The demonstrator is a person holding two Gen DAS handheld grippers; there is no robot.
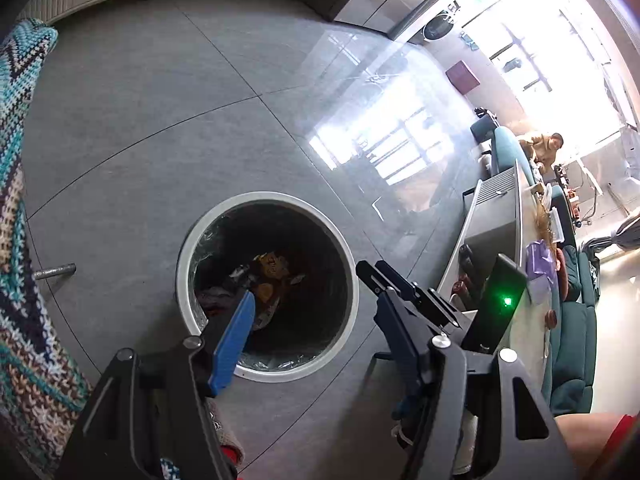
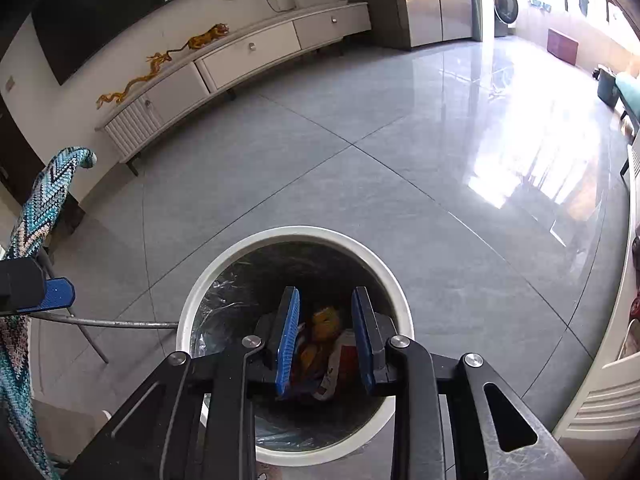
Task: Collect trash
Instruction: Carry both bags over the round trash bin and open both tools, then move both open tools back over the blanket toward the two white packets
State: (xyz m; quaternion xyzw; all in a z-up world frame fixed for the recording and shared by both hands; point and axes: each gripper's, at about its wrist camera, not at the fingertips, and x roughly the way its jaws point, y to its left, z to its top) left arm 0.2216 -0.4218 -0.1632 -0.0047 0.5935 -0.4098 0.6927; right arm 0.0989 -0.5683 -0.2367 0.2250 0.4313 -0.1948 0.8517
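The right gripper (image 2: 326, 332) hangs over the bin (image 2: 200, 300), fingers parted and empty. The left gripper (image 1: 308, 300) is beside the bin's rim, spread wide, holding nothing. Down inside the bin lie wrappers (image 2: 324, 344), yellow and red. Beyond the bin stretches grey floor (image 2: 360, 160), then a white cabinet (image 2: 248, 52).

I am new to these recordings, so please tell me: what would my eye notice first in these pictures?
The round white trash bin on the grey tile floor, lined with a dark bag and holding colourful wrappers. The right gripper hangs over its mouth, jaws open and empty. At the left edge hangs a teal zigzag knitted blanket.
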